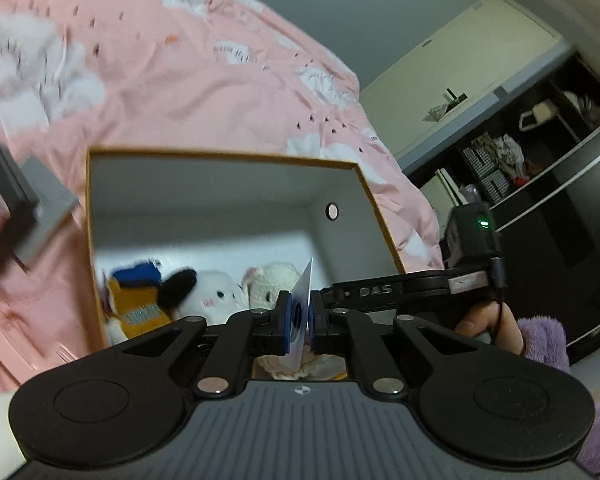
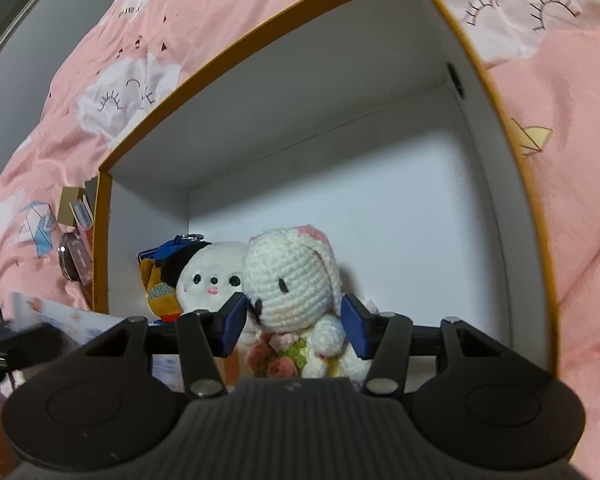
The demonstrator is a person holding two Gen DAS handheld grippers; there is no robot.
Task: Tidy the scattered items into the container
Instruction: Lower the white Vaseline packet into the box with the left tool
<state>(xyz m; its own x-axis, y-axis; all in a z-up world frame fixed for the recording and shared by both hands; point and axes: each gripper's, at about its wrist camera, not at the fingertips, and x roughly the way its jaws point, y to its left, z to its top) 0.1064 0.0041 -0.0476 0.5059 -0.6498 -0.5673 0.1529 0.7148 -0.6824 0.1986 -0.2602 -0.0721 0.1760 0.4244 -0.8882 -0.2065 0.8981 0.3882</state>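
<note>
Covering everything, pink bedspread [image 1: 204,92]

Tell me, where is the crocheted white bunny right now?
In the right wrist view, the crocheted bunny sits inside the box, between the right gripper's open fingers, beside the white plush.

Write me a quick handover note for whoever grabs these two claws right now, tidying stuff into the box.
Left claw: shut on a thin card, held over the near edge of the box.
Right claw: open, jaws either side of the crochet bunny and clear of it; the bunny sits inside the box.
Done: white plush and blue-and-orange plush also in the box.
Left: drop the card in; small items lie on the pink bedding outside the box's left wall.
</note>
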